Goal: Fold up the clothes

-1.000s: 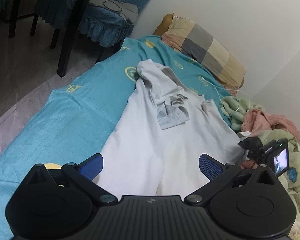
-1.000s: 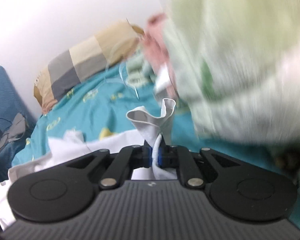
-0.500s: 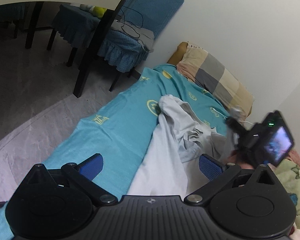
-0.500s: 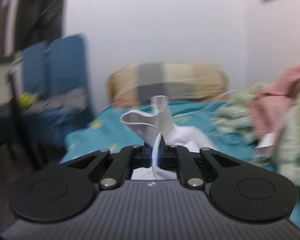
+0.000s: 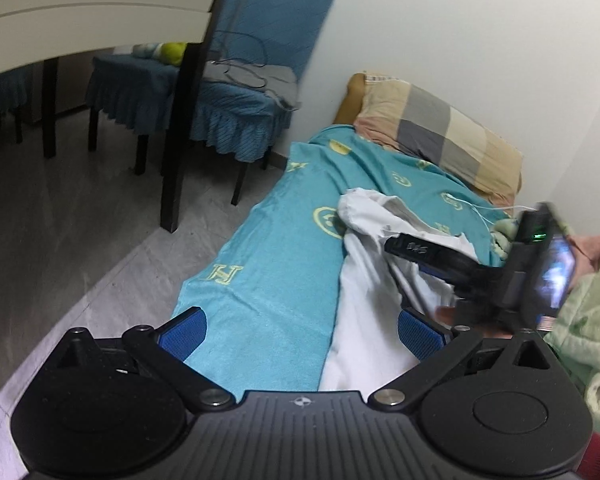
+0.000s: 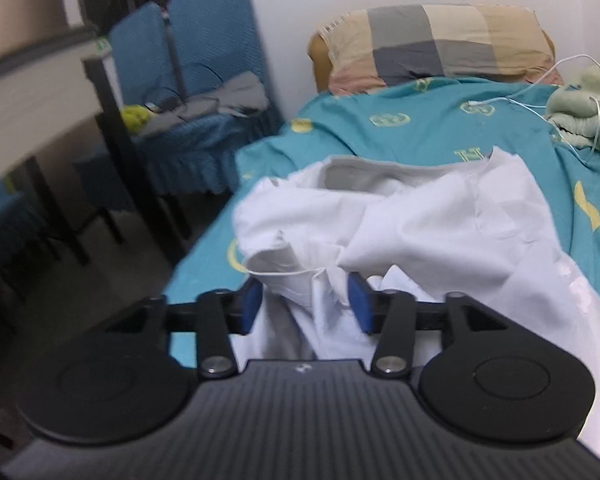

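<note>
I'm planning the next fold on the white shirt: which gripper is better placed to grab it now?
Right. The right gripper is open with bunched white shirt between its fingers. The left gripper is open too, but over the teal sheet beside the shirt, so it would likely need to move across first.

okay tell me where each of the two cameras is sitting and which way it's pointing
Left wrist: sits on the left claw, looking along the bed toward the pillow; its open fingers show, and the right claw crosses the white shirt.
Right wrist: sits on the right claw, facing the pillow; open fingers straddle bunched shirt.
Shared: shirt, bed, pillow, blue chair.
</note>
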Demonstrator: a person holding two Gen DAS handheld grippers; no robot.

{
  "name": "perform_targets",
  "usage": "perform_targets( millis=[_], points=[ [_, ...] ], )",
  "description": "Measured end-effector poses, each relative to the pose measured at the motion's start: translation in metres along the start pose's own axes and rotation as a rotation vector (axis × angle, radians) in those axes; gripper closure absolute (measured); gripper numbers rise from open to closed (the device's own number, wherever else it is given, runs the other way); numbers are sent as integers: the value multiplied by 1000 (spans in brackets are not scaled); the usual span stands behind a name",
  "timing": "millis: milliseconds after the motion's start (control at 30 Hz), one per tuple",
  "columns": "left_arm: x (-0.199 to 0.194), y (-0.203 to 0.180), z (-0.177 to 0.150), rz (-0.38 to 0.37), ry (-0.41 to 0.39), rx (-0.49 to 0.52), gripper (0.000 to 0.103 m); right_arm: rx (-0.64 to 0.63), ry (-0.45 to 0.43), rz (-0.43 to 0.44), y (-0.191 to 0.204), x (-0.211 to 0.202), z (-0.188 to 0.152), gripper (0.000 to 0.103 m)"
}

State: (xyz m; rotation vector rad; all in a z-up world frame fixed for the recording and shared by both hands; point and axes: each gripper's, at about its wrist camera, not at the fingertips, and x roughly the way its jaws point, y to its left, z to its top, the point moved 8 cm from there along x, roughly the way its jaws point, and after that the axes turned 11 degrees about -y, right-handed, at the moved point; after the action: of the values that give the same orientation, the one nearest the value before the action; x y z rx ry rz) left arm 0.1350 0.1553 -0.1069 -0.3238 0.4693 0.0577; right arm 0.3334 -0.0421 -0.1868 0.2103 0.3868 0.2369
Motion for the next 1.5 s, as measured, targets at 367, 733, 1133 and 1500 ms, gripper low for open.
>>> perform_targets(
  millis=[367, 733, 1133, 1500],
  points=[
    [-22, -40, -16, -47, -4, 100, 0, 59, -41, 59, -32, -196, 45, 49],
    [-67, -102, -55, -151, 36, 227, 0, 89, -92, -11, -73, -341, 20, 49],
    [-91, -156, -118, -269, 160, 194, 4, 206, -148, -114, -122, -389, -4, 46],
    [-98, -194, -165, -354, 273, 179, 11, 263, -226, -114, -144, -402, 5, 24]
  ],
)
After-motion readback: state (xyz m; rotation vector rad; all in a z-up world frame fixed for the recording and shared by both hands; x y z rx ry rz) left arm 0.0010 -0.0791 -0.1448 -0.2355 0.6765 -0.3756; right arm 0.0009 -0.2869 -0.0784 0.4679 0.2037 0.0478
